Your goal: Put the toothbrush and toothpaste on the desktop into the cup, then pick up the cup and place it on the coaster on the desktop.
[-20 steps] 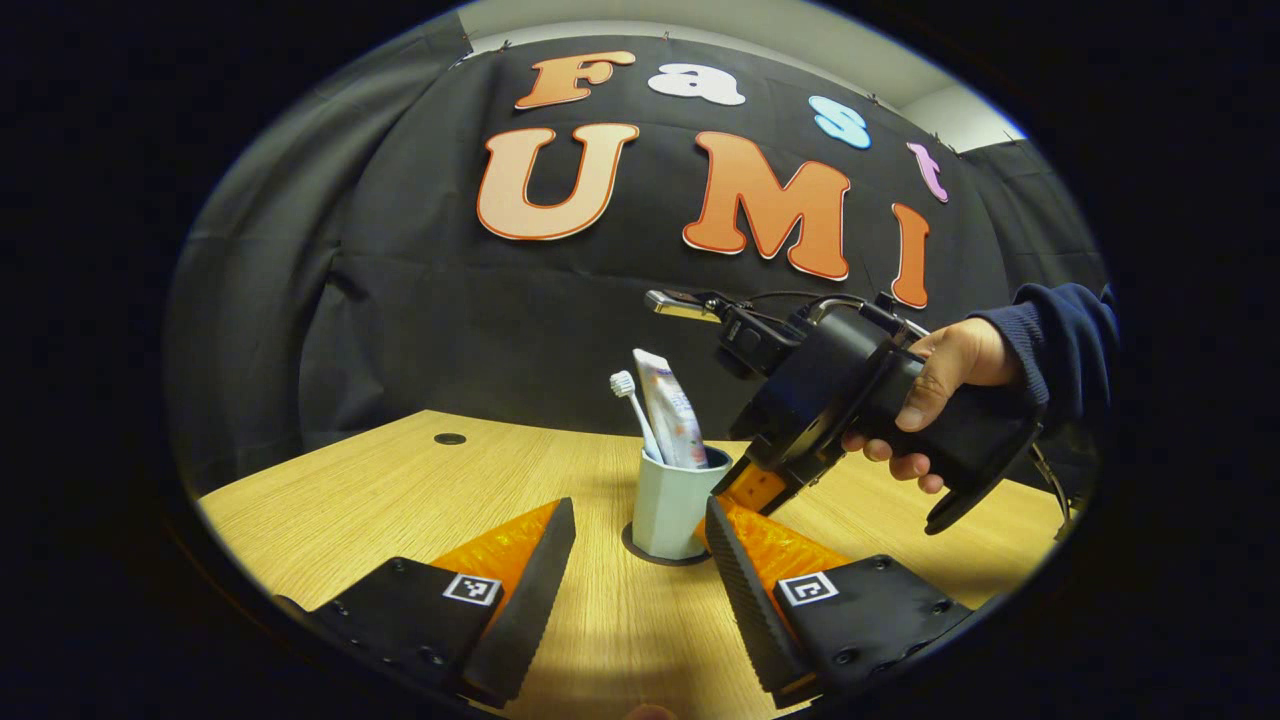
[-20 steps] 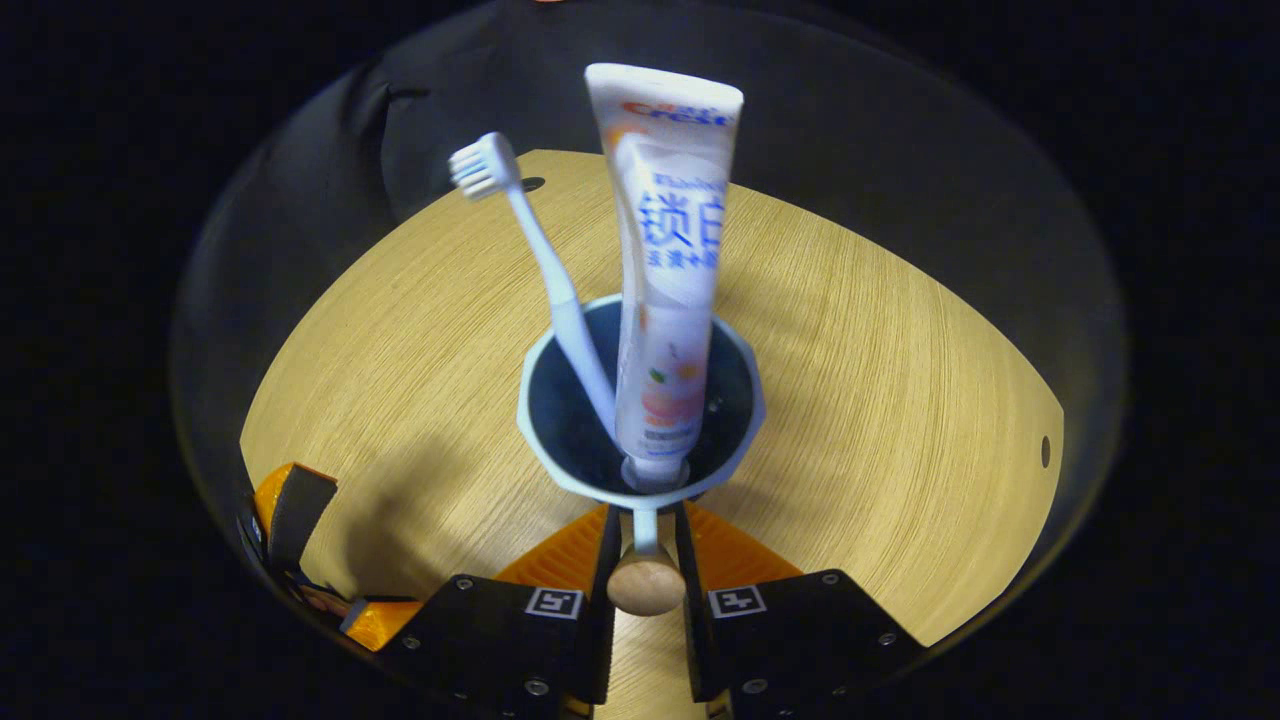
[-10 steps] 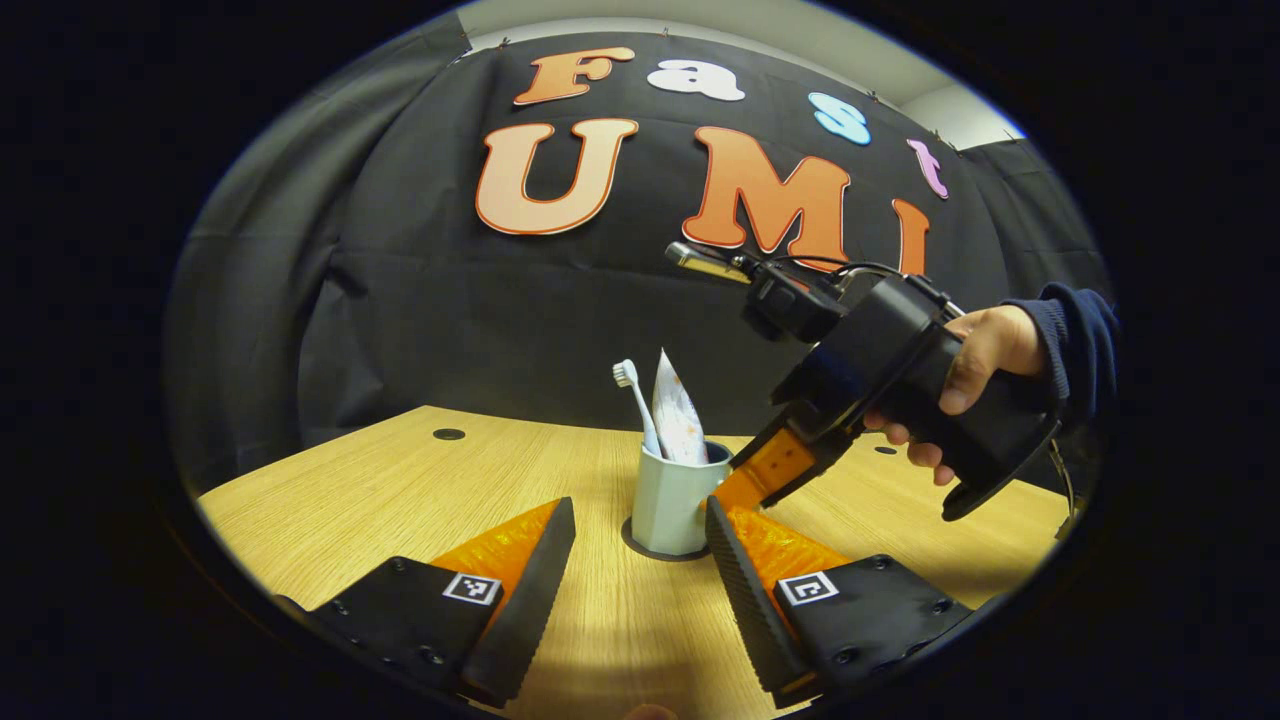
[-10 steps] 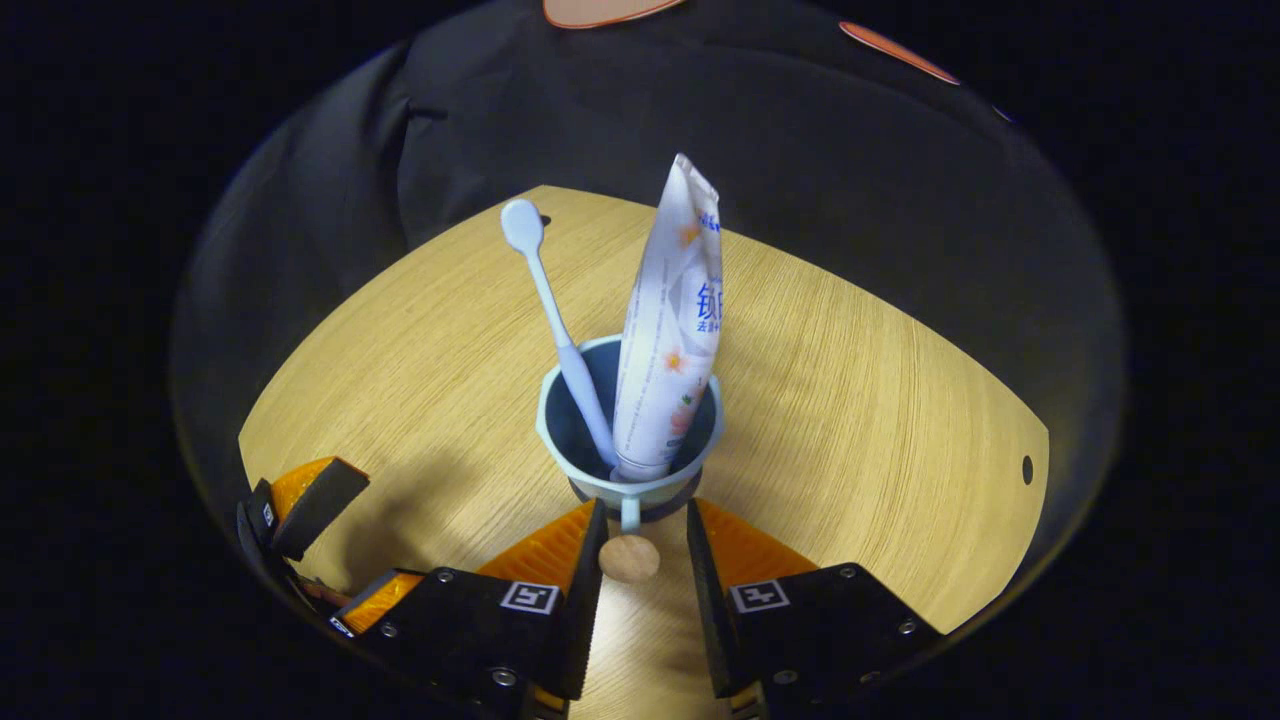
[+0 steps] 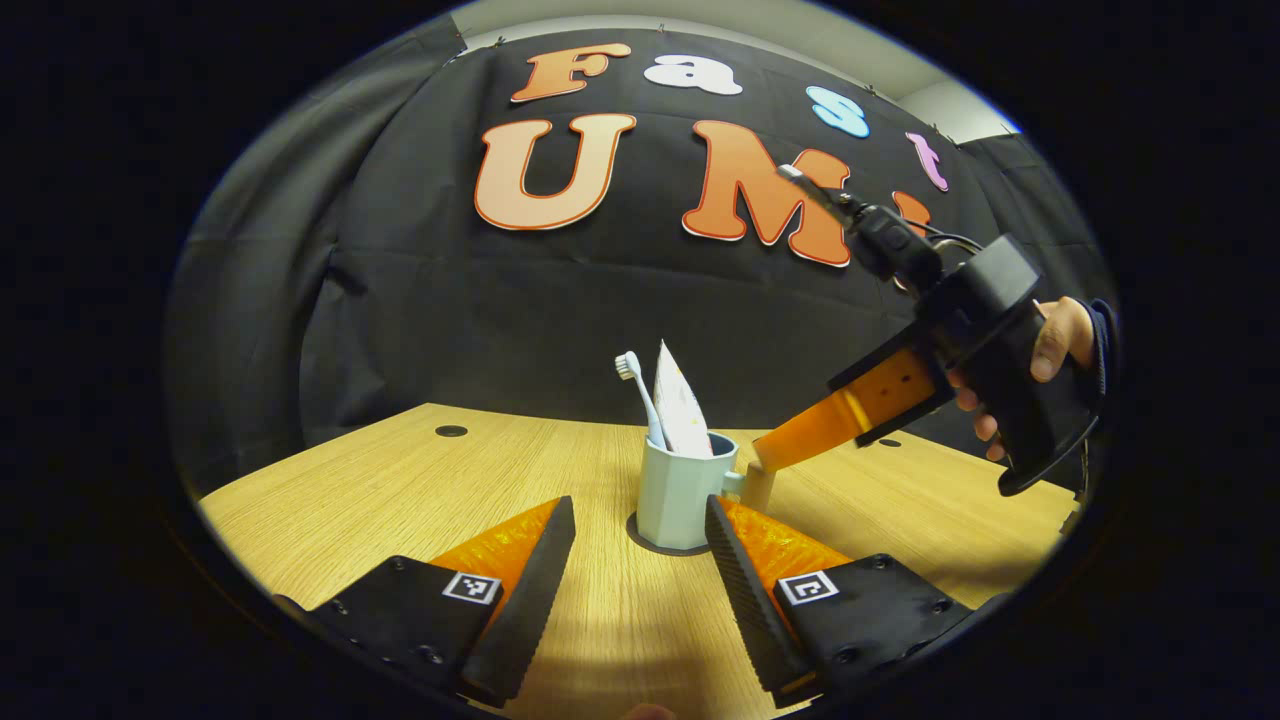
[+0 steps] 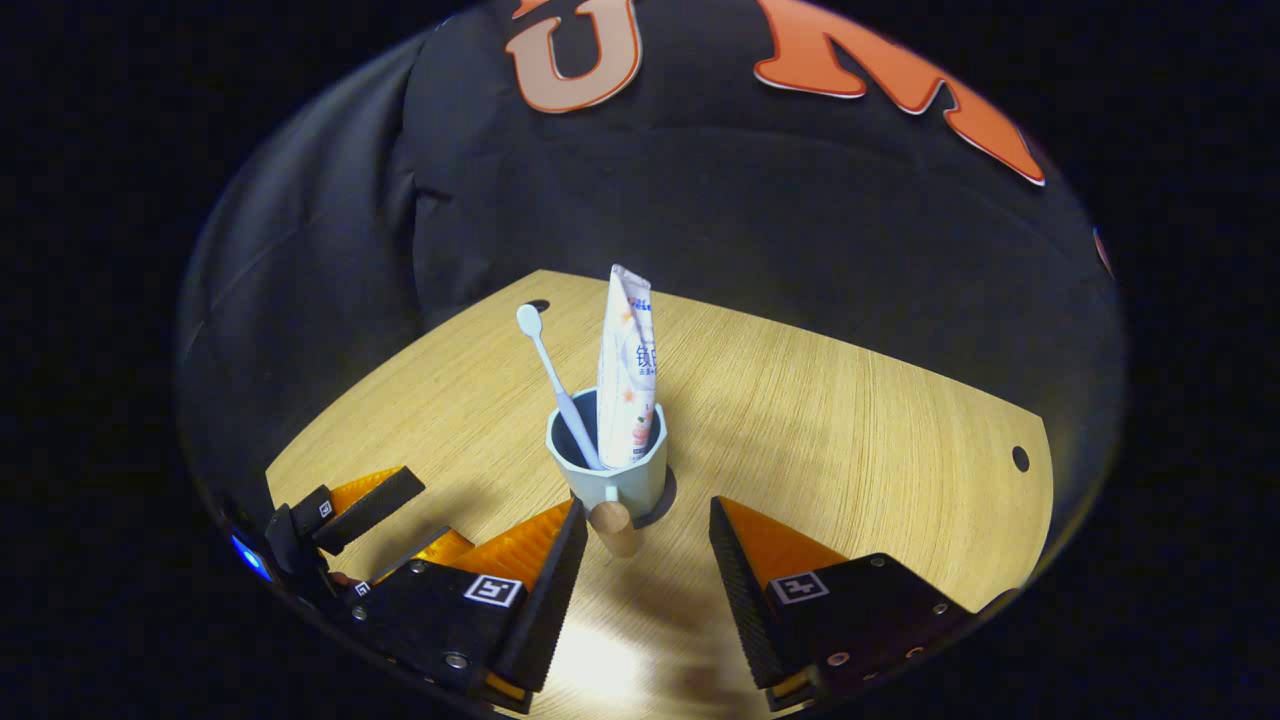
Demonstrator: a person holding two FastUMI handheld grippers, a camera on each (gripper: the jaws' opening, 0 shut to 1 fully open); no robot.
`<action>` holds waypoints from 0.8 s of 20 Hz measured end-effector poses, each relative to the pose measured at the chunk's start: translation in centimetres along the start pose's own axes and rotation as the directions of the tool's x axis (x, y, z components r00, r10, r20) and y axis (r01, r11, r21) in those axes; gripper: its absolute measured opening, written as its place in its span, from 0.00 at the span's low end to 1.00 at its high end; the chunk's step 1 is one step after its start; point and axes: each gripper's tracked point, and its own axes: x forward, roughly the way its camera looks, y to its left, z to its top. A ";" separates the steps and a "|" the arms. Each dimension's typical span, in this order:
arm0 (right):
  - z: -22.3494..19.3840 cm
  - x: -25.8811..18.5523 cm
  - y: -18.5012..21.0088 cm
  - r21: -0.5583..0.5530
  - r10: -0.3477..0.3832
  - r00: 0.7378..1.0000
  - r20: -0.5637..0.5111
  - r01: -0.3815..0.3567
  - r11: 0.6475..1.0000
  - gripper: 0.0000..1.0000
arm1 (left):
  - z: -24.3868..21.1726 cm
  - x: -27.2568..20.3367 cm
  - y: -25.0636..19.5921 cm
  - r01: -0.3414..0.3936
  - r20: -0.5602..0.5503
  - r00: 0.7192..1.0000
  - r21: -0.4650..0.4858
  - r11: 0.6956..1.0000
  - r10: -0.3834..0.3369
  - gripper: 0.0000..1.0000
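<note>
Right claw is wide open w/ nothing in it, fingers spread either side of the cup's knob handle but not touching; seen from the left gripper view it hangs up and off to the side of the cup, held by a hand. Left claw also open, empty, low over the desk, cup just ahead between its tips.

Cup stands upright on the dark round coaster, approx centred. Toothbrush & toothpaste both stand in it, leaning on the rim. Task looks done, judging by how things sit.

Handling, as a guess: cup looks like hard glazed ceramic or stiff plastic, smooth walls, prob slippery and could chip if knocked. Top-heavy-ish w/ the tall tube sticking out, so a bump high up may tip it. Best hold is the stub w/ the wooden-looking knob, or across the body low down. Tube is soft, would dent if squeezed; brush is light, thin, stiff. Neither needs touching now.
</note>
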 end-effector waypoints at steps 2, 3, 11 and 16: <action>0.6 -1.4 -1.3 0.050 -0.009 0.997 0.078 0.006 0.999 0.82 | 0.1 -0.2 -0.1 0.000 0.013 1.000 0.001 1.000 0.000 0.86; 1.0 -2.2 -2.3 0.069 -0.023 0.992 0.122 0.015 0.997 0.83 | 0.1 -0.3 -0.1 0.002 0.017 1.000 -0.001 1.000 -0.002 0.86; -1.2 -8.0 -8.3 0.126 -0.187 0.908 0.376 0.150 0.981 0.86 | 0.7 -0.7 -0.6 0.000 0.038 0.999 0.023 1.000 -0.001 0.85; -4.0 -8.0 -8.6 0.165 -0.236 0.869 0.436 0.180 0.970 0.86 | 2.2 -1.6 -2.1 -0.007 0.061 0.998 0.031 1.000 0.005 0.86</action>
